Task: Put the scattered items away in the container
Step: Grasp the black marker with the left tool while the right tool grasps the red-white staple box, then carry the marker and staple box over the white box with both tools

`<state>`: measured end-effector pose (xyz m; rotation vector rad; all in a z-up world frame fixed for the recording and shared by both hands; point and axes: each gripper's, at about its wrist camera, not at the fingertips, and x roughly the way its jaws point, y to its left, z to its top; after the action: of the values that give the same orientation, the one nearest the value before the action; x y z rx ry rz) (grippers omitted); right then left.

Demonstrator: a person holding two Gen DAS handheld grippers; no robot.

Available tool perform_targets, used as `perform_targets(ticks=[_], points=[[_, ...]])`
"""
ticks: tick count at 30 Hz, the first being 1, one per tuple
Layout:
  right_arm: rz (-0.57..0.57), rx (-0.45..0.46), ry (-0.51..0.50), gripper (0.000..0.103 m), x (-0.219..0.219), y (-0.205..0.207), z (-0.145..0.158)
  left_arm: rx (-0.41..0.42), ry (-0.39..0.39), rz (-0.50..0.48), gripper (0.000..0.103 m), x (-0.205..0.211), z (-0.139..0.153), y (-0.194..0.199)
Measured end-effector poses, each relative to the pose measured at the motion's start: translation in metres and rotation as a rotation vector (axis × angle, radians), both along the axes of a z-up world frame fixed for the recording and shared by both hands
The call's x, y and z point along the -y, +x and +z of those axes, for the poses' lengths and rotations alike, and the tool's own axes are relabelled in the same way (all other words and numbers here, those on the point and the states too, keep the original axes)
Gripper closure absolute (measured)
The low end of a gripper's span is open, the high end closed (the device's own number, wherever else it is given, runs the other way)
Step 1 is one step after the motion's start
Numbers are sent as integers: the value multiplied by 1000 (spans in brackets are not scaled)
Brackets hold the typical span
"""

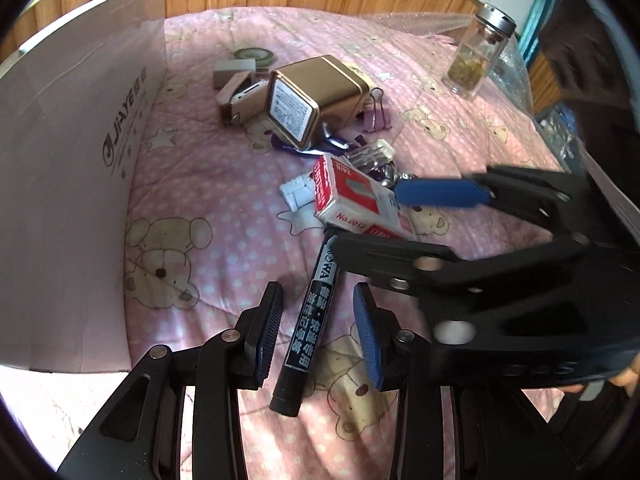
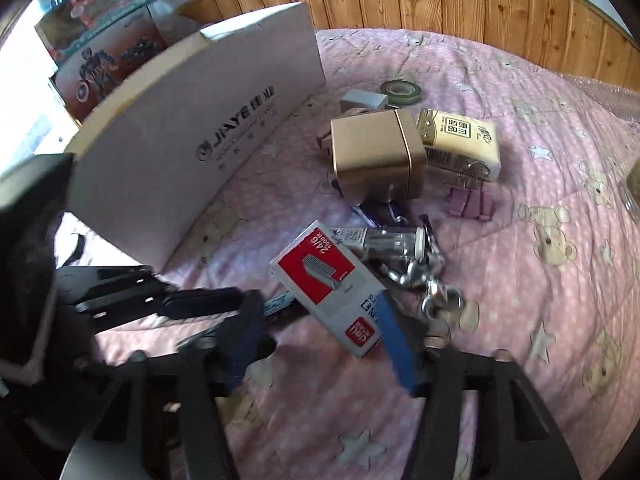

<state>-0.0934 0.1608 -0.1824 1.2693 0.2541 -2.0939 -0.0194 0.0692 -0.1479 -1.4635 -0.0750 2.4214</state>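
Your left gripper [image 1: 316, 336] stands with its pads apart around the black marker [image 1: 308, 328], not yet pressing it; your right gripper [image 2: 320, 344] is spread wide about the staple box [image 2: 332, 292], which lies tilted on the marker's far end. Close the left and lift, and the box may tip off into the silver clips [image 2: 432, 280]. The two grippers nearly touch and could knock together. The white container [image 1: 68, 184] stands at the bed's left side, near the tin [image 1: 316, 96].
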Motion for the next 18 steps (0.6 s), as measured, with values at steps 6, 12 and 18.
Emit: perform_targets(ticks=[6, 12, 18], points=[[-94, 47, -5, 80, -13, -23, -7, -40, -47, -4, 87, -3, 0, 0], [-177, 160, -103, 87, -39, -32, -11, -47, -33, 11, 89, -3, 4, -1], [-203, 176, -167, 87, -48, -27, 2, -52, -29, 39, 90, -4, 9, -5]])
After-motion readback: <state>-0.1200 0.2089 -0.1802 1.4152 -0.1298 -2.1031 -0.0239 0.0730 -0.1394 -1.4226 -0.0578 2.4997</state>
